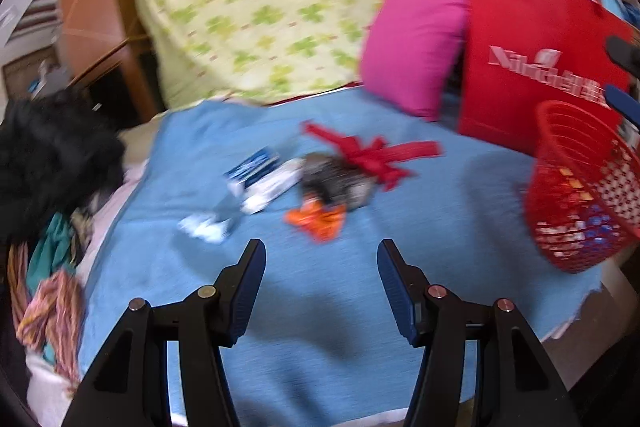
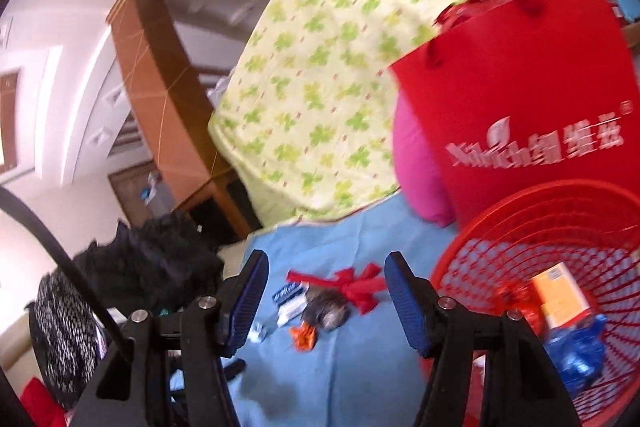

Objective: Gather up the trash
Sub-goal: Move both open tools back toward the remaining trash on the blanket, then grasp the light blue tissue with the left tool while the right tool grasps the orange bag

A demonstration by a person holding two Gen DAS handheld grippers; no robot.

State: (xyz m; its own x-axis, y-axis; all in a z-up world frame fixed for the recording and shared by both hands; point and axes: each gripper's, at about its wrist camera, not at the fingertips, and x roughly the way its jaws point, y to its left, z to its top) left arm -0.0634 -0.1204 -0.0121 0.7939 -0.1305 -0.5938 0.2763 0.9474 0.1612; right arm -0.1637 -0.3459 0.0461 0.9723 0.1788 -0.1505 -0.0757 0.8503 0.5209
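Blue cloth carries the trash at its middle. The red basket, tipped mouth-forward at the right, holds an orange box and blue wrapper. The red ribbon stretches left-right beside a blue-white carton and orange scrap. The left gripper and right gripper both gape, holding nothing.

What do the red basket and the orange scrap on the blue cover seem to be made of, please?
The red basket looks like moulded plastic: thin ribs in an open lattice. The orange scrap looks like crinkled wrapper film or paper; blur leaves it uncertain.
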